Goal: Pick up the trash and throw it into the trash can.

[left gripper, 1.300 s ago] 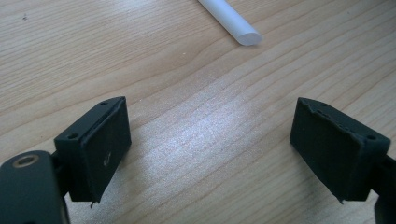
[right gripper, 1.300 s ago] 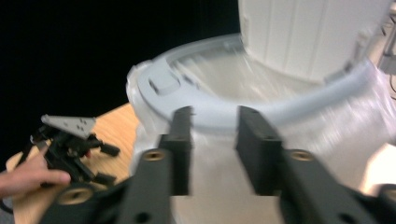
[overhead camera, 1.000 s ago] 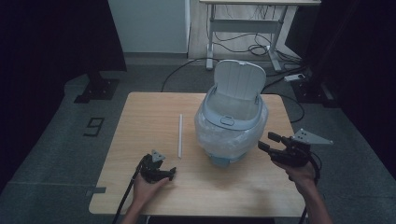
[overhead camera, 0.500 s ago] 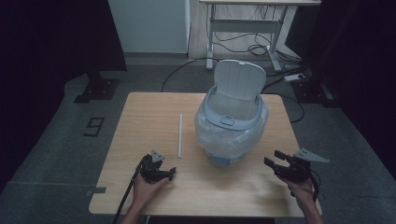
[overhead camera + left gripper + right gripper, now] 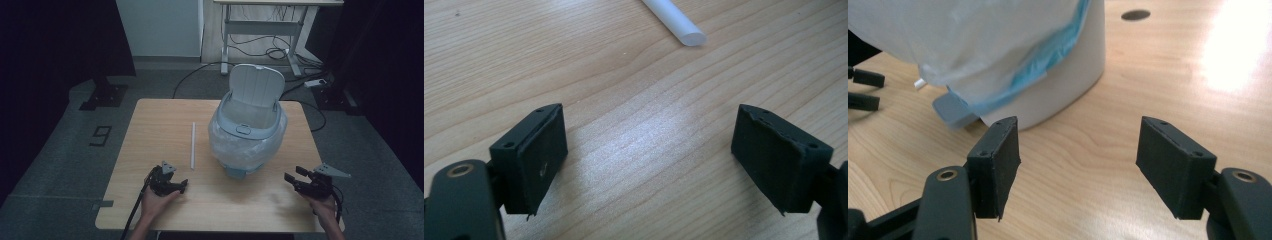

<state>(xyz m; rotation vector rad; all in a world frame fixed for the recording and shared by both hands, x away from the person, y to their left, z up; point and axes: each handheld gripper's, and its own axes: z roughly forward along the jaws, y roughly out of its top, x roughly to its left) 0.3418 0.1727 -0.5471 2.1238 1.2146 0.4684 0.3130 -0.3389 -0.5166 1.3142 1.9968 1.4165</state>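
Resting low at the near edge of the tabletop, both grippers hold nothing. The left gripper has its fingers spread wide over bare wood, with the near end of the white straw lying just ahead of them. From above, the straw lies flat, pointing away from the person, between the left gripper and the bin. The right gripper, also with fingers wide apart, points at the bin's base from the right, well apart from the straw.

The bin stands near the middle with its lid up and a bag draped over the rim. If the straw is meant for the bin, the risk is in the pickup: it is thin, round and flat on the wood, so fingers closing off-centre would likely roll or flick it away. Gripped at one end, it could droop and snag the loose bag.
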